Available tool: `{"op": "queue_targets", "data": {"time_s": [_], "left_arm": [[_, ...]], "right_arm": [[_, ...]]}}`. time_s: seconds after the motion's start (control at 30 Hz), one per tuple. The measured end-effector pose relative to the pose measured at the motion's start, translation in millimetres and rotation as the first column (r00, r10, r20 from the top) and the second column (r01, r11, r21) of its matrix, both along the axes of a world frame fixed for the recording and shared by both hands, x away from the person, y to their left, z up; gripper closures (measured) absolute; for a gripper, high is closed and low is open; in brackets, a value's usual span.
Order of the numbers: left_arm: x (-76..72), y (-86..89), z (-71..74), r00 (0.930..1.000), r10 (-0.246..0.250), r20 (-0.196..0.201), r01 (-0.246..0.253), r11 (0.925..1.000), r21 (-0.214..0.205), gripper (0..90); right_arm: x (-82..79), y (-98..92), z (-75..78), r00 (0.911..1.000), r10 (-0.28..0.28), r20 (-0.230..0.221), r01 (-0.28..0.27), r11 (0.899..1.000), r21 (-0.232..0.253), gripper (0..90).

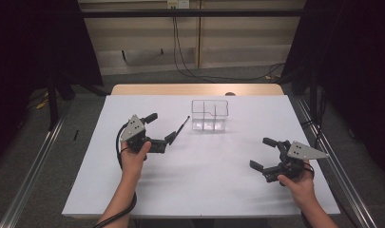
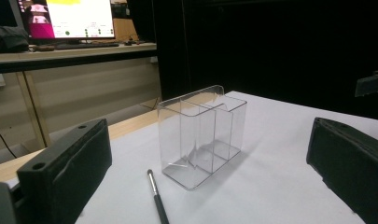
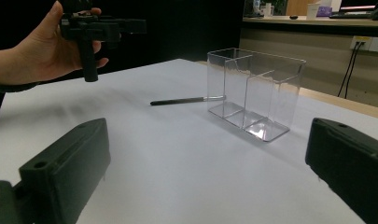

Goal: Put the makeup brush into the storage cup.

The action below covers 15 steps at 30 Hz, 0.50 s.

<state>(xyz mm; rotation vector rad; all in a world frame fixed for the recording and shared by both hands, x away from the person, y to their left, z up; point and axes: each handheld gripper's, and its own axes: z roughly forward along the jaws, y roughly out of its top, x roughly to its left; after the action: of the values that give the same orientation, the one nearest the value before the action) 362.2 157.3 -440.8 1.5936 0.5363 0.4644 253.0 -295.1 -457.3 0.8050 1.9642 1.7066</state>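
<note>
Clear plastic organiser [image 1: 209,115] stands empty mid-desk [image 1: 199,180] while the black pen [image 1: 181,126] lies flat just left of it, ungrasped, near the released left tool [image 1: 158,128]; right tool [image 1: 264,153], likewise released, waits well apart, so pickup and insertion appear outstanding.

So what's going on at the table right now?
A person holds tongs in each hand over a white table. Both are open and hold nothing. The left tongs point toward a thin black pen lying beside a clear, empty divided holder. The right tongs wait off to the side.
</note>
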Motion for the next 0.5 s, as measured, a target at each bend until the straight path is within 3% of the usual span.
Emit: {"op": "queue_targets", "data": {"time_s": [0.5], "left_arm": [[16.9,-10.9,-4.4,0.9999,0.006,-0.01,-0.006,0.9999,-0.011,0.0]], "right_arm": [[-0.3,0.3,0.3,1.0,0.005,0.004,-0.005,1.0,-0.002,0.0]]}}
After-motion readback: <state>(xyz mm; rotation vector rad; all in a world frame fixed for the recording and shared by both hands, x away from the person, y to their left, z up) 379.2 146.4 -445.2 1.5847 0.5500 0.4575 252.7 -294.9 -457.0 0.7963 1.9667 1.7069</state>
